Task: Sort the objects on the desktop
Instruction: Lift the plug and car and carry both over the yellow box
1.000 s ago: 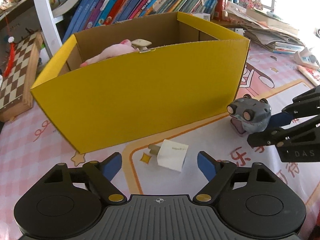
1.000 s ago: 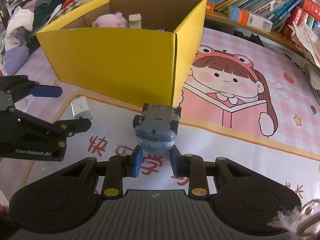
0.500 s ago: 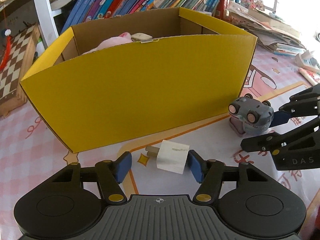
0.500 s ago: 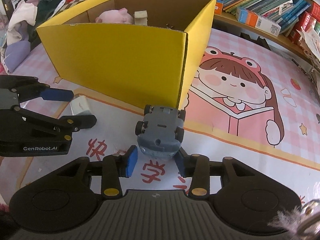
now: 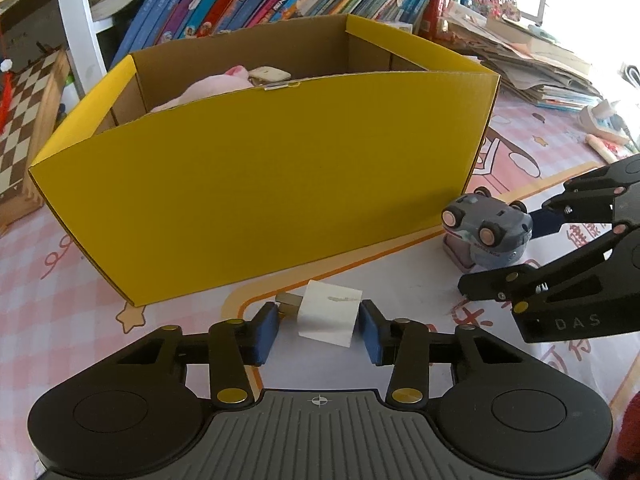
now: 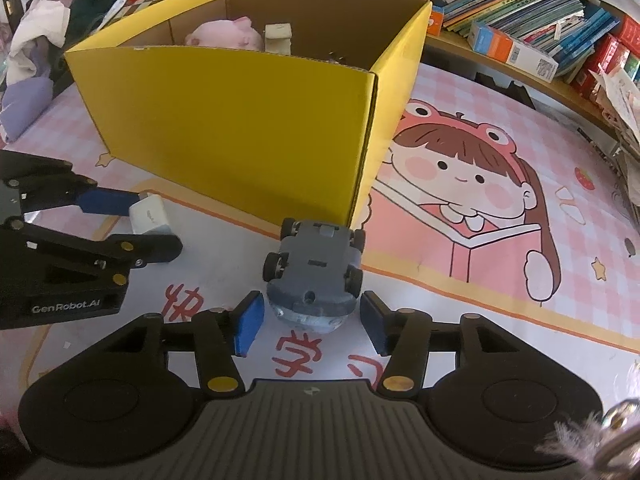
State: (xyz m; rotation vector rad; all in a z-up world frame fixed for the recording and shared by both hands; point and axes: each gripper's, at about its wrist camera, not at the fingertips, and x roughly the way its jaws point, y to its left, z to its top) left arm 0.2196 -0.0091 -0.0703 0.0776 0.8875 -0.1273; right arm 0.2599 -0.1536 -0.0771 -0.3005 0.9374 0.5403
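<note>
Left gripper [image 5: 318, 330] brackets the boxy white charger [image 5: 329, 312], ungripped. Right gripper [image 6: 310, 326], open, straddles the overturned grey plastic car [image 6: 316, 272].

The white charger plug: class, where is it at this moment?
In the left wrist view the white charger plug lies on the mat between the open fingers of the left gripper, just before the yellow box, left of the grey toy car.

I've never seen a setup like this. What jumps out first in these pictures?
A big yellow cardboard box fills the middle, with a pink plush toy inside. In front of it, the left gripper brackets a white charger plug, and the right gripper flanks an overturned grey toy car on the pink cartoon mat.
</note>
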